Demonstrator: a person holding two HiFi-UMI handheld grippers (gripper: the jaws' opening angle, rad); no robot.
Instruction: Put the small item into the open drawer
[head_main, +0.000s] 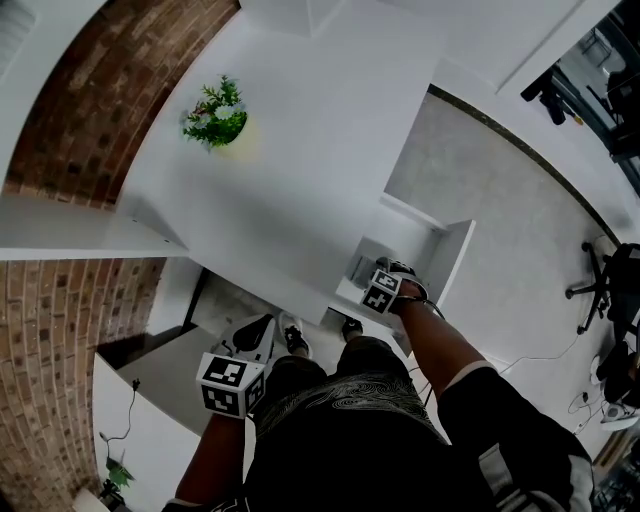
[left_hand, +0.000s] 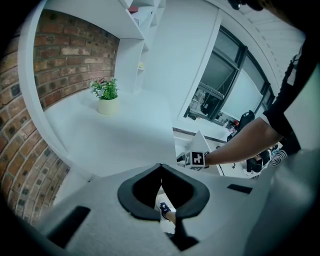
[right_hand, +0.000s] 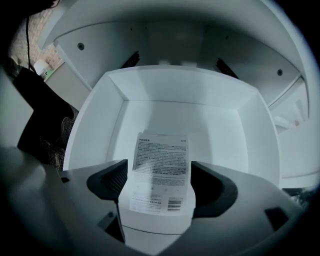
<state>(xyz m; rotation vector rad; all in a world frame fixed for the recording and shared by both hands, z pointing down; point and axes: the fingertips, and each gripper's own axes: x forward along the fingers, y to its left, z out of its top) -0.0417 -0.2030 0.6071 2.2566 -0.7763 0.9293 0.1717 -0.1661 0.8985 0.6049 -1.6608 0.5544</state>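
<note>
While my right gripper (right_hand: 160, 186) hangs over the open drawer (right_hand: 225, 127), its jaws clamp the sides of a small white box (right_hand: 161, 167). The box's long axis points straight ahead, with the drawer floor right beneath. Its label shows fine print and a barcode, both unreadable. My left gripper (left_hand: 161, 181) sits farther off, jaws together, empty.
</note>
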